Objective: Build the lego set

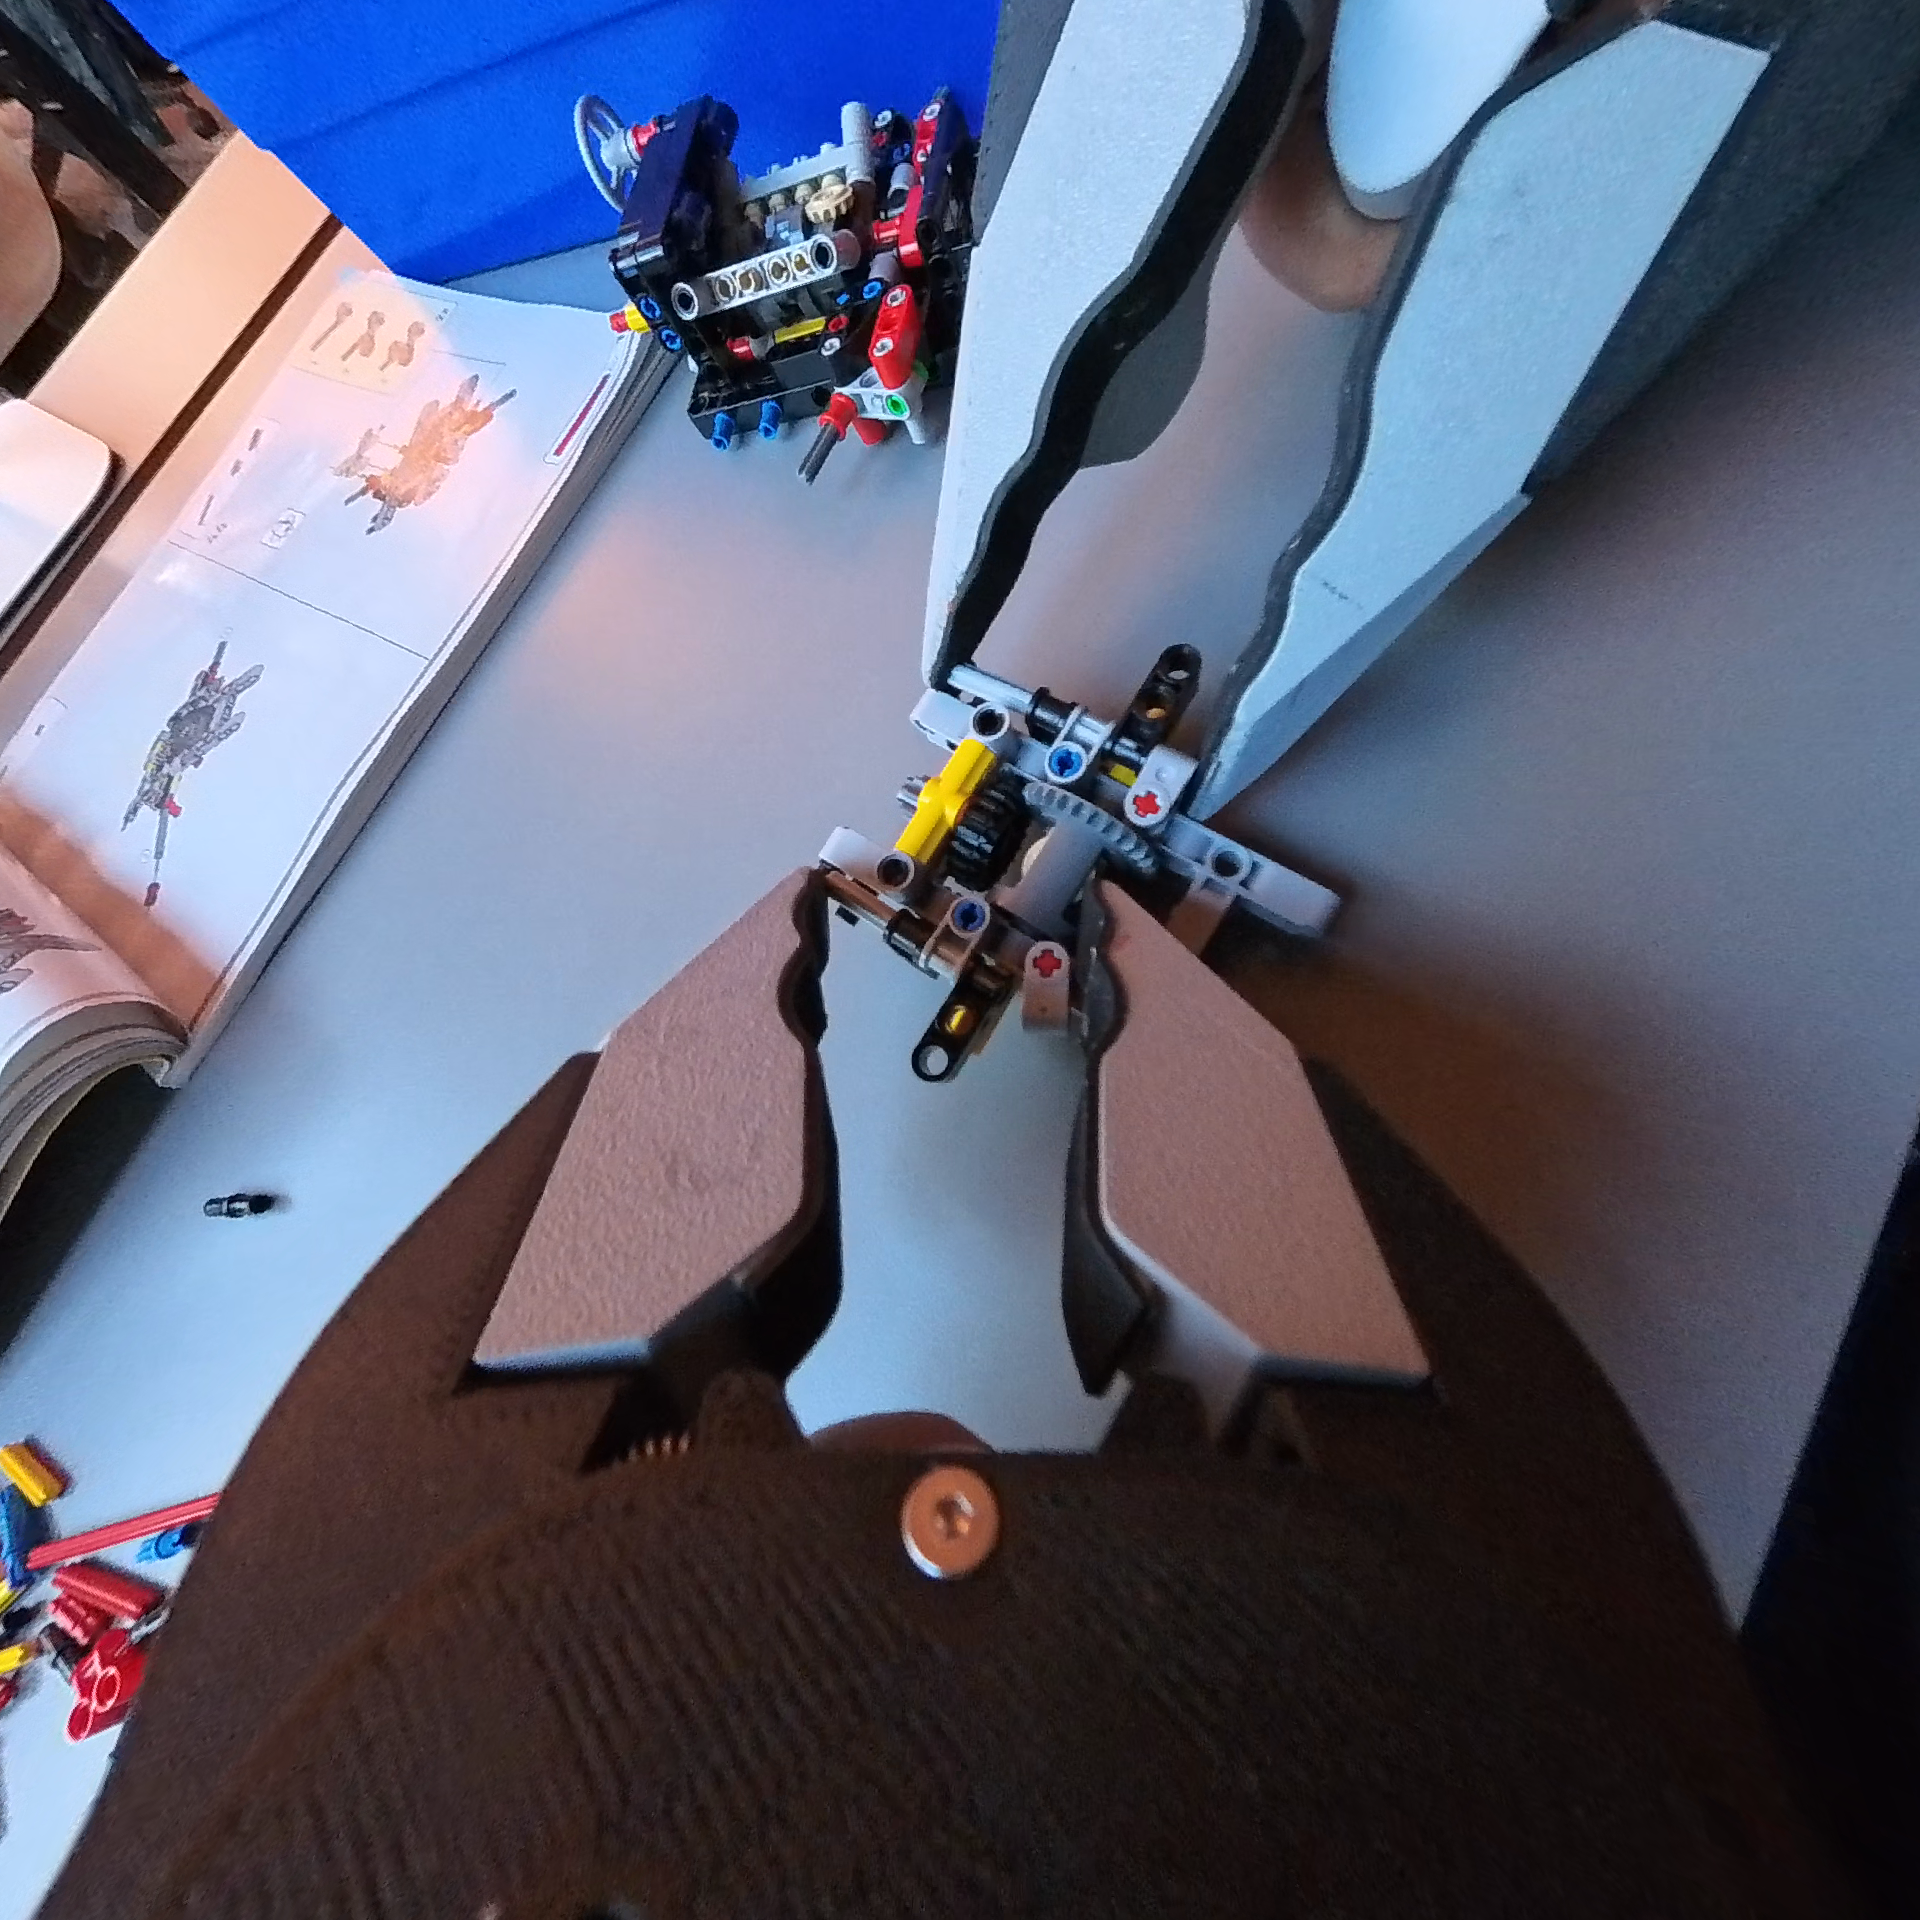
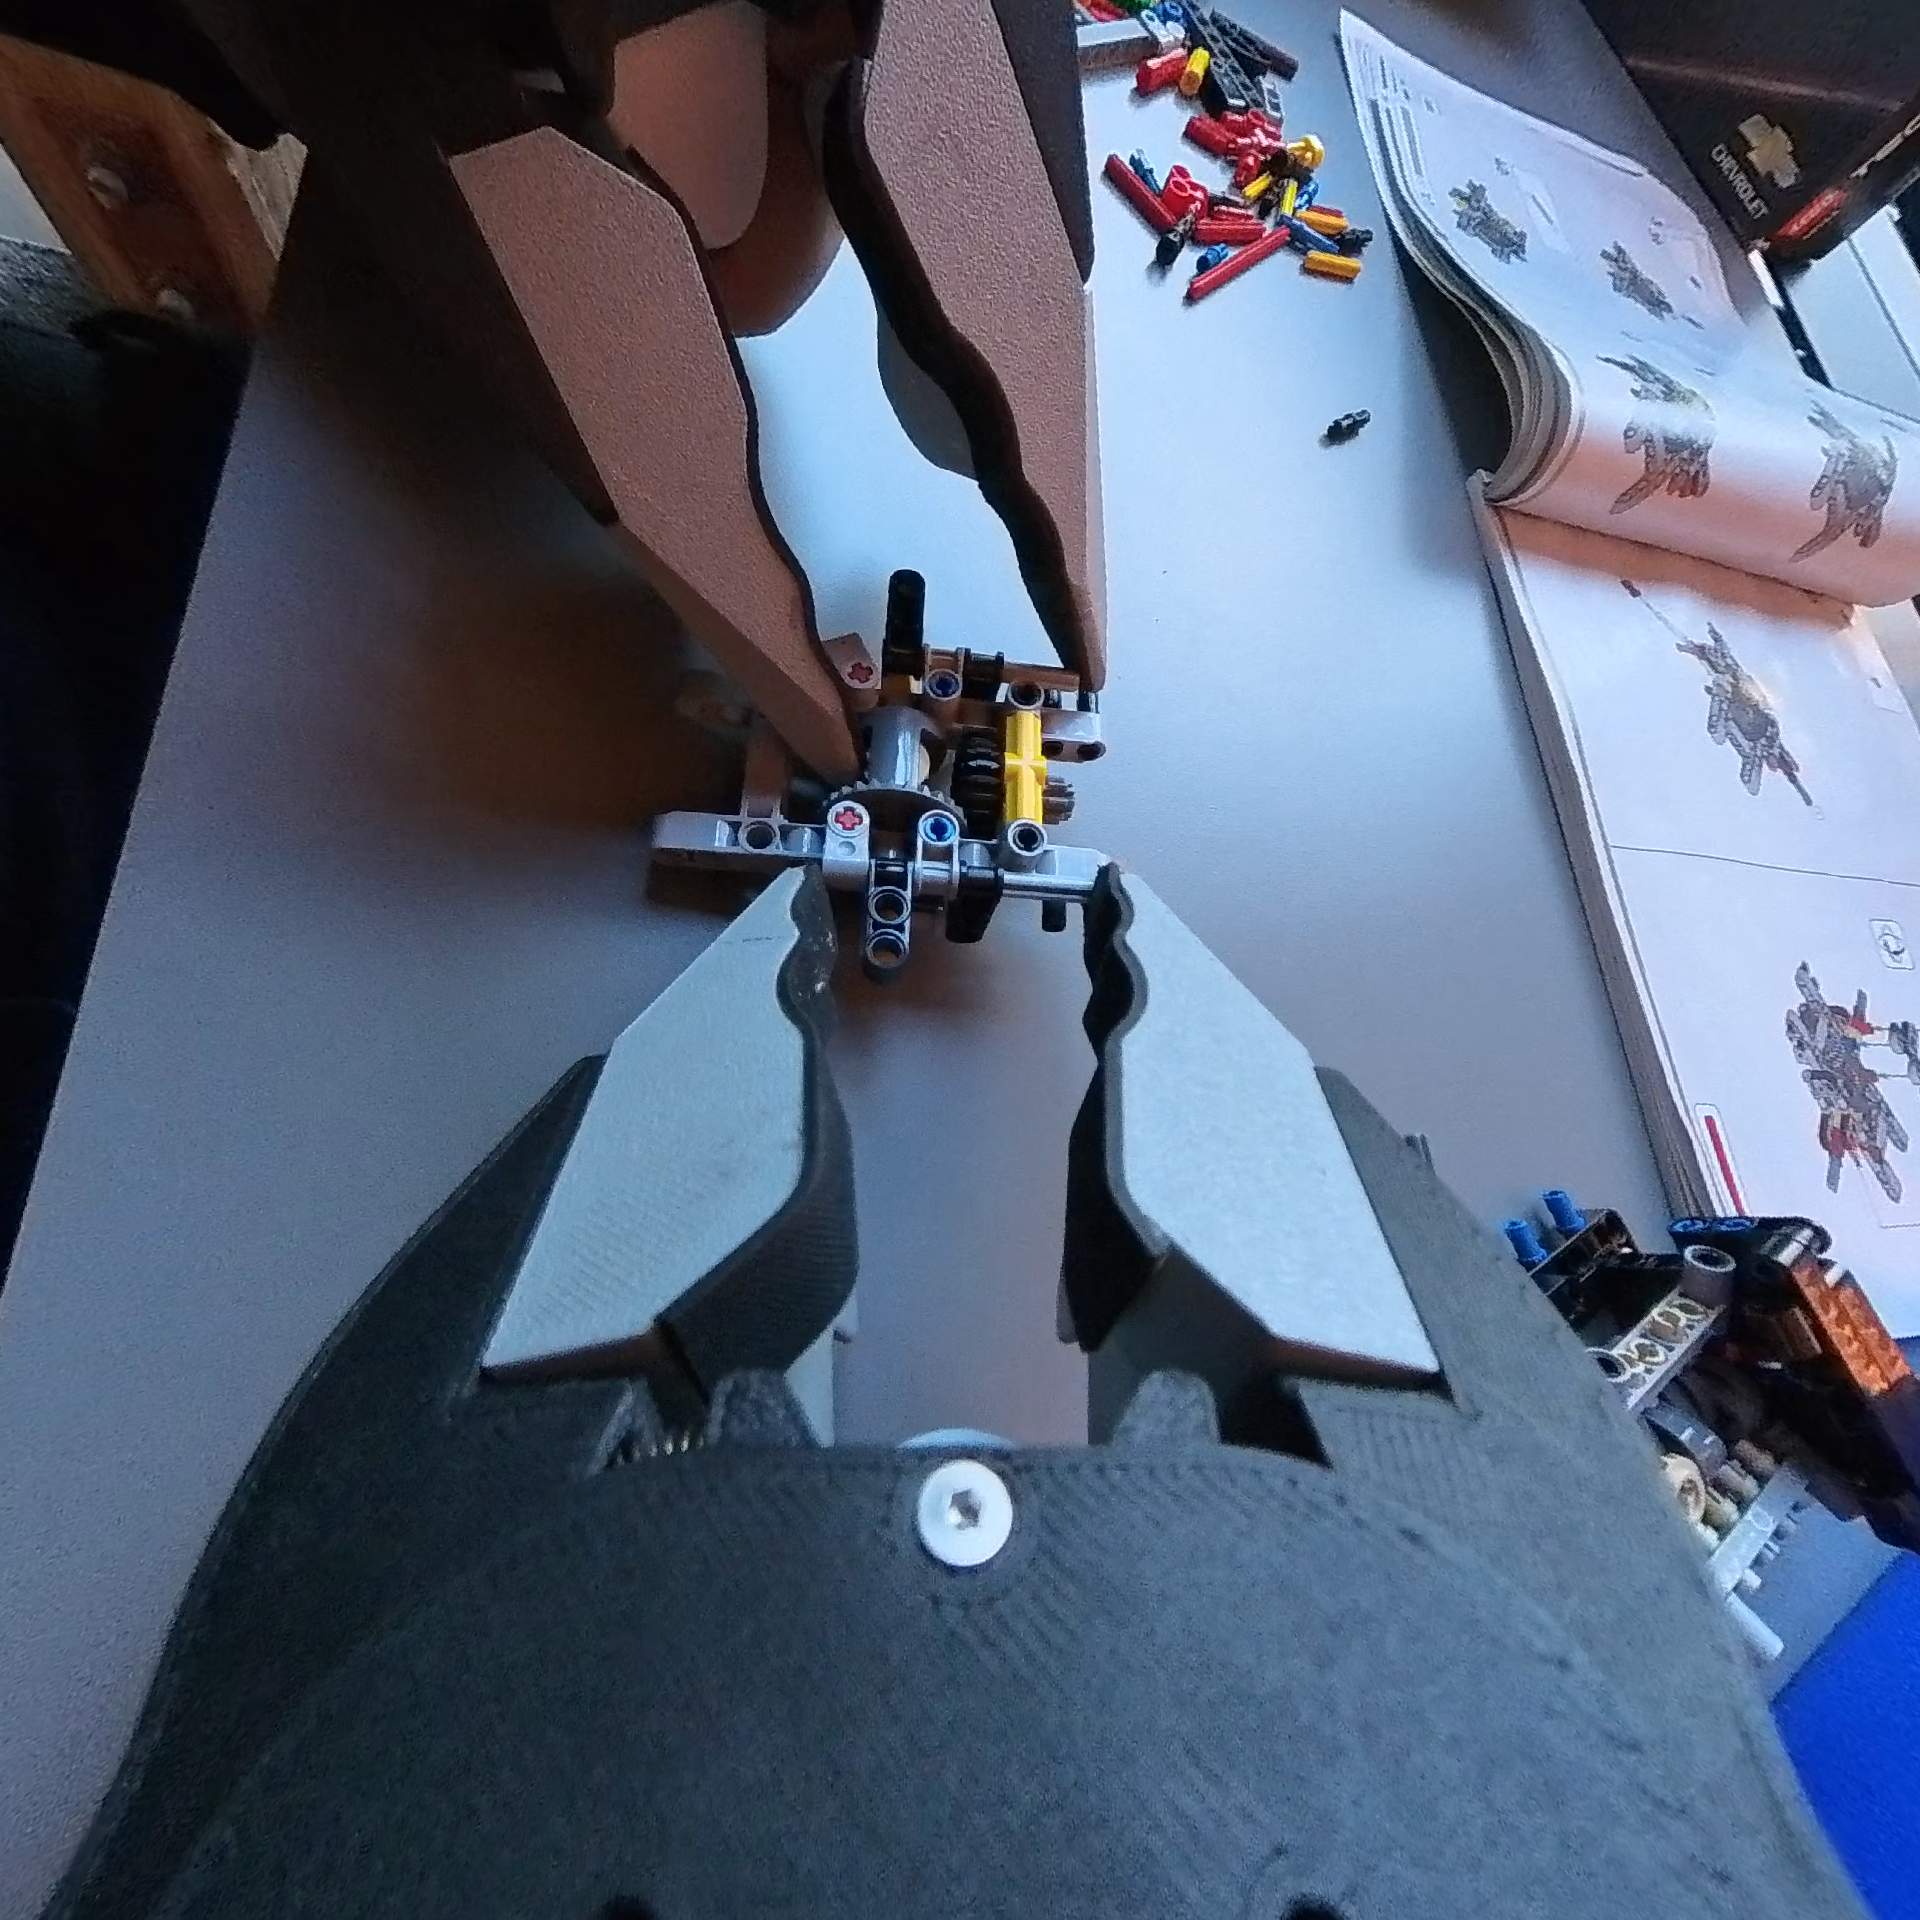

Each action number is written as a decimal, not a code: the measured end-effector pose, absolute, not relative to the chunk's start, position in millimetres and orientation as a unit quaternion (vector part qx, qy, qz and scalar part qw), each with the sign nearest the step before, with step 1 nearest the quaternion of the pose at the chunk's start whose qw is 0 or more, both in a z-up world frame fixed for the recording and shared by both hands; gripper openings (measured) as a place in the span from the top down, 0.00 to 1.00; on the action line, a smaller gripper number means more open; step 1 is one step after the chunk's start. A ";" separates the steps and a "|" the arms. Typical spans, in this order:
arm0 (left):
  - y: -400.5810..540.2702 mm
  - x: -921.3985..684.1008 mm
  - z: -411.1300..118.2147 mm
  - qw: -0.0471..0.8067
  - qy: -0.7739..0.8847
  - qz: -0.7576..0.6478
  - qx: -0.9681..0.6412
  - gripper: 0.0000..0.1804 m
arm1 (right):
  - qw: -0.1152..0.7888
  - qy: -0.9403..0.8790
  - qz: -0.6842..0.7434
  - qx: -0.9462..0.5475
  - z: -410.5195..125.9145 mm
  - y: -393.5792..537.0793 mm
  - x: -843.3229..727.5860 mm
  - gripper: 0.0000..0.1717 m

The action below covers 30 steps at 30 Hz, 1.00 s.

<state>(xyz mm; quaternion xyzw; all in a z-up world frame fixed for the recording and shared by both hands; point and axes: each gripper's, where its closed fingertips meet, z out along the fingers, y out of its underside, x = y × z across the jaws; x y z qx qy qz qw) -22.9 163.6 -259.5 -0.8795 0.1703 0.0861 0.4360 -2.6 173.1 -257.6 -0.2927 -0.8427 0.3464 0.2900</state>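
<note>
A pale grey desk [image 1: 644, 727] is lit by warm, orange-tinted light from one side, and soft shadows are cast on it. A blue panel [image 1: 468, 114] is seen behind its far edge, with dark furniture beyond.

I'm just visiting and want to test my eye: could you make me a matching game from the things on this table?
Things:
1. gear assembly
2. open instruction booklet
3. loose black pin
4. pile of small loose parts

Descriptions:
A. lying alone on bare table
B. between the two grippers' fingertips
C. mostly red, yellow and blue
D. pages showing build drawings

Pairs: 1-B, 2-D, 3-A, 4-C
</note>
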 end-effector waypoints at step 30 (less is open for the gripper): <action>163.8 -25.7 -260.7 0.435 0.158 0.052 -0.885 0.74 | 0.268 -0.834 0.374 -0.305 -256.3 171.7 -6.4 0.72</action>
